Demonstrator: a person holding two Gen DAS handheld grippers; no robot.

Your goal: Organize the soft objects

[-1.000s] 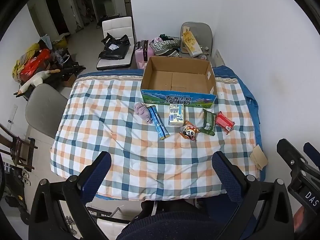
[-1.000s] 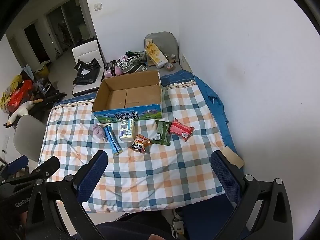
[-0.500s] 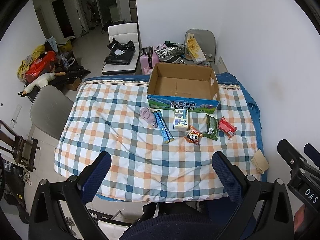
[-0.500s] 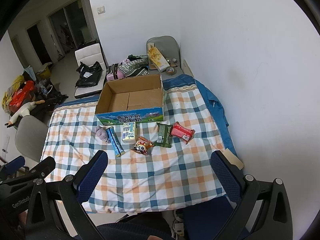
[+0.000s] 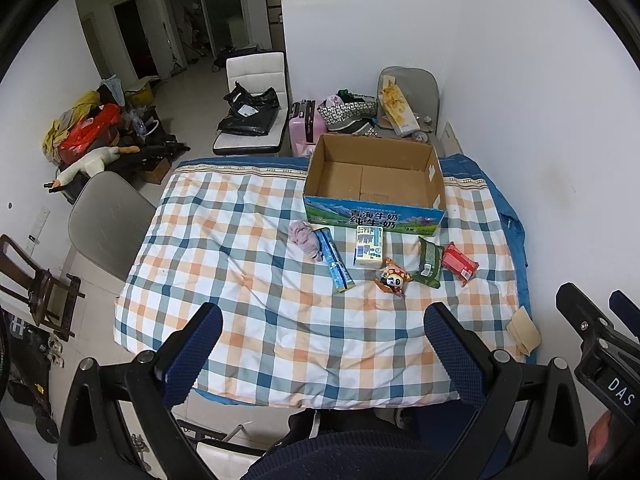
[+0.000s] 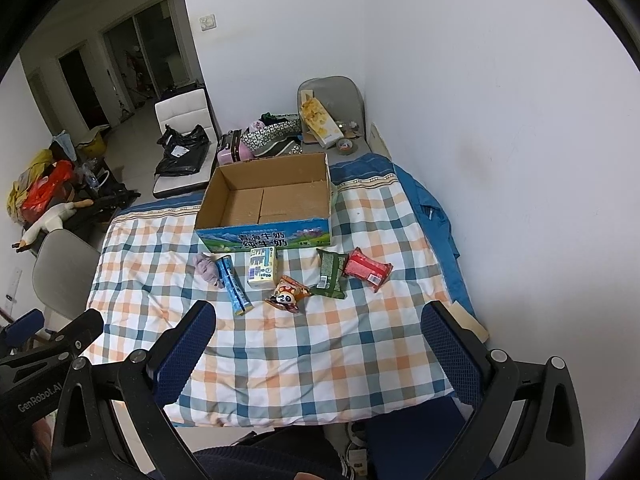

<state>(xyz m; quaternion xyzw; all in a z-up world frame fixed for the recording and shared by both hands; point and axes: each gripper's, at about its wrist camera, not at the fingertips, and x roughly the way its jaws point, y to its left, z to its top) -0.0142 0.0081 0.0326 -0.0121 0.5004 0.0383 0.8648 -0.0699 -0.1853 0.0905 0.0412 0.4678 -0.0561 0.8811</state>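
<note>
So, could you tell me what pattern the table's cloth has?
The cloth is a white, orange and blue-grey check, clearest from the left wrist.

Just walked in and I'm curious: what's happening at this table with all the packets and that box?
A person holds a grasping tool in each hand above a checked table; the left tool and right tool are both open and hold nothing. An open cardboard box sits empty at the far side. In front of it lie a purple cloth, a blue tube, a small carton and three snack packets, untouched.
</note>
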